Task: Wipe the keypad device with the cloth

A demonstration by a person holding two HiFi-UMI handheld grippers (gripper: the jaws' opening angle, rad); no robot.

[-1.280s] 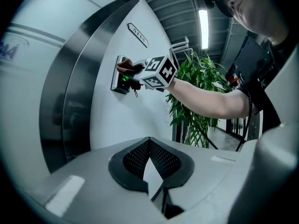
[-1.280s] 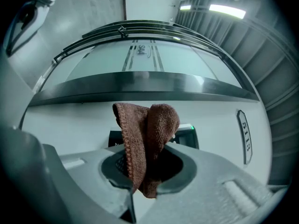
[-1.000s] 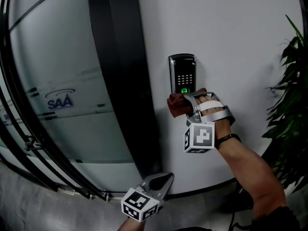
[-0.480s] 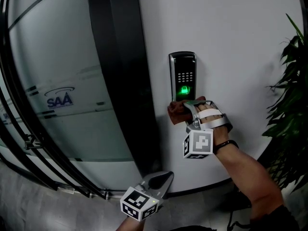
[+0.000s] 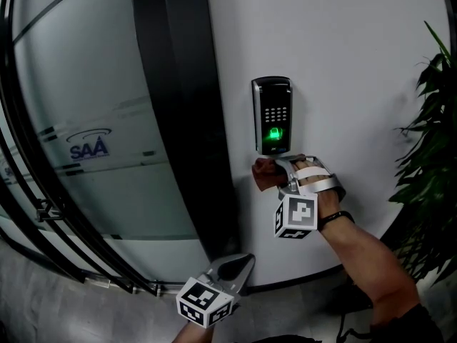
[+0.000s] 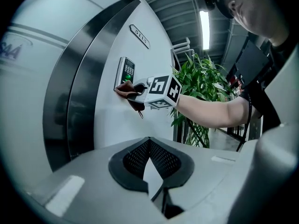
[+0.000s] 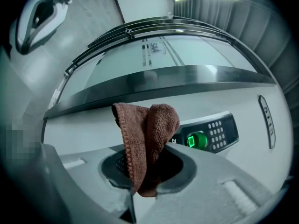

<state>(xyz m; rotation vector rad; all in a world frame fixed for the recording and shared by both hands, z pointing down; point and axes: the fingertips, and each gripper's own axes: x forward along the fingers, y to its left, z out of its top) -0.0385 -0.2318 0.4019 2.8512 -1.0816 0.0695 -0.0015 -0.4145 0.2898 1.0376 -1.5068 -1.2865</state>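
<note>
The right gripper (image 5: 275, 171) is clamped on a bunched brown cloth (image 7: 147, 134), and the keypad (image 5: 272, 115) hangs on the wall (image 5: 343, 63) just above it, its green light on. The likely trouble is that only a folded tip of cloth stands clear of the jaws, so a firm upward stroke could let the hard jaw ends scrape the keypad face, press keys by accident, or drag the cloth loose. The right gripper view shows the fold standing free ahead of the jaws and the keypad off to their right, apparently not touched. The head view instead puts the cloth just under the keypad's lower edge. The left gripper (image 6: 149, 171) hangs low and well below, its jaws closed on nothing, which only its own view makes plain
</note>
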